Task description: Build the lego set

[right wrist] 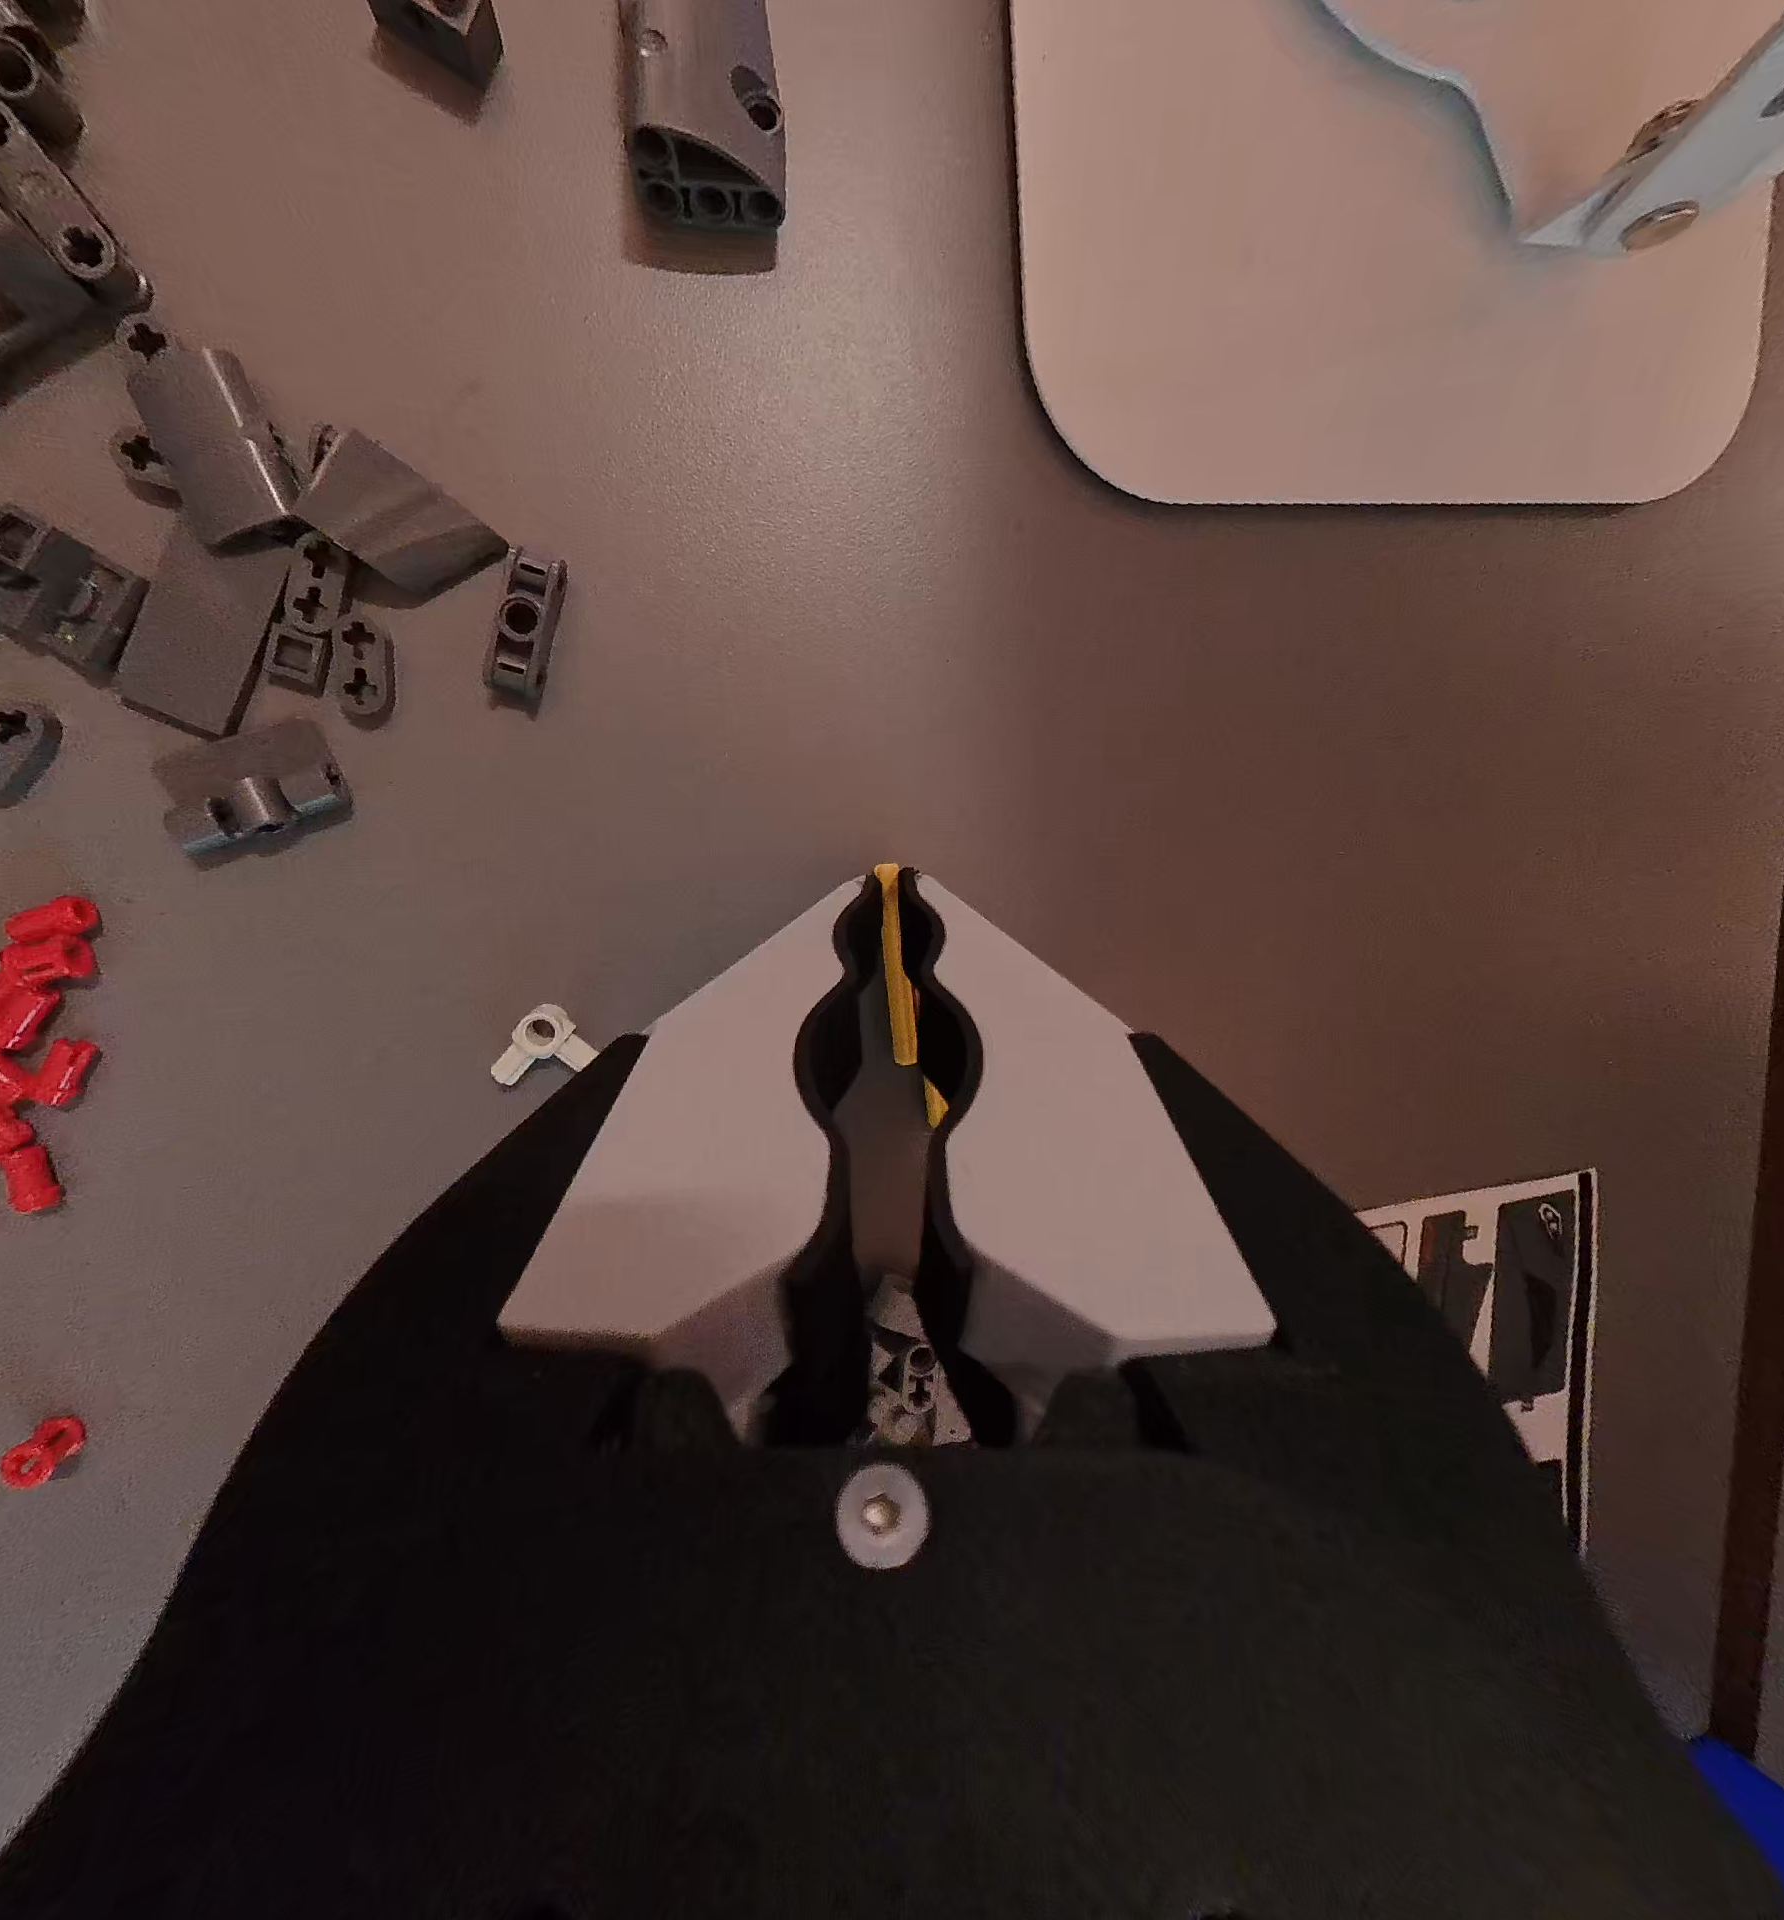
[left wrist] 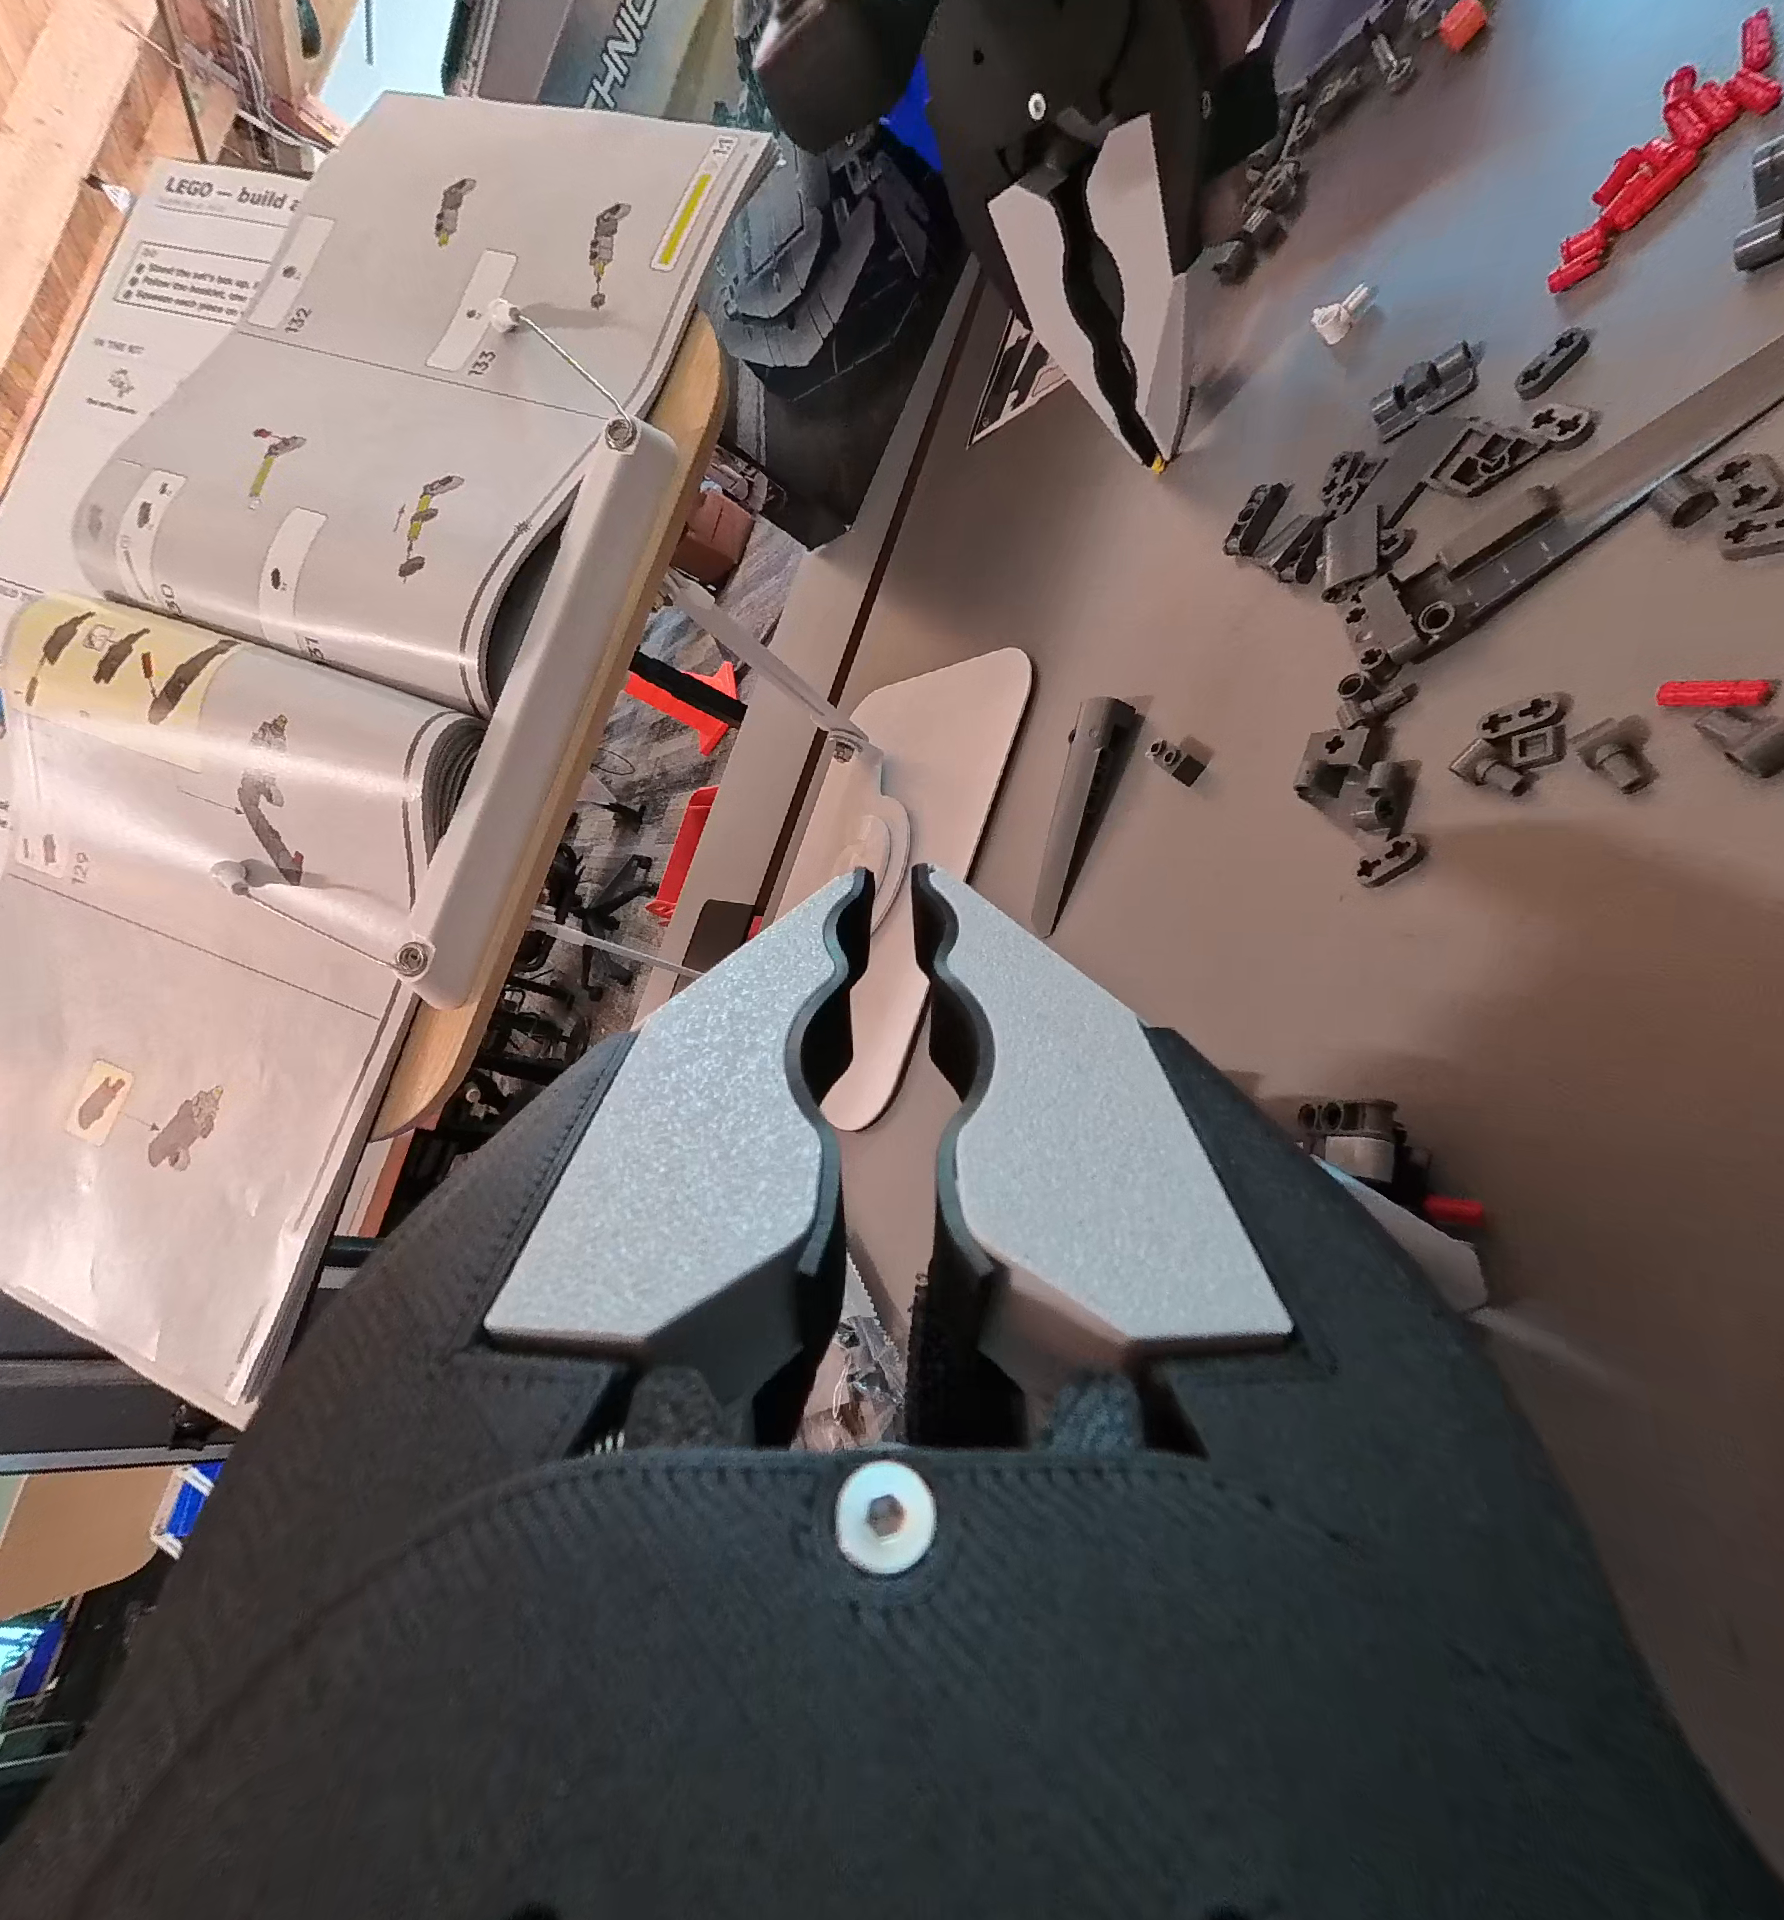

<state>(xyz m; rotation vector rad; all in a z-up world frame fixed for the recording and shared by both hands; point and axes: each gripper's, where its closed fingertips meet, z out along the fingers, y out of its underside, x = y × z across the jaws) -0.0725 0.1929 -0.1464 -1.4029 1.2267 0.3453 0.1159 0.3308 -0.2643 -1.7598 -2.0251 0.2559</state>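
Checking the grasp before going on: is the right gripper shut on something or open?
Shut: the right gripper has its grey fingertips closed on a thin yellow plastic rod, whose end pokes out past them.

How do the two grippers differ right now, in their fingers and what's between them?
The right gripper has its fingers shut on a thin yellow stick; the left gripper shows a narrow gap with nothing between its fingers. The right points at bare grey table; the left points at a pale stand base. Both have grey fingers on black bodies.
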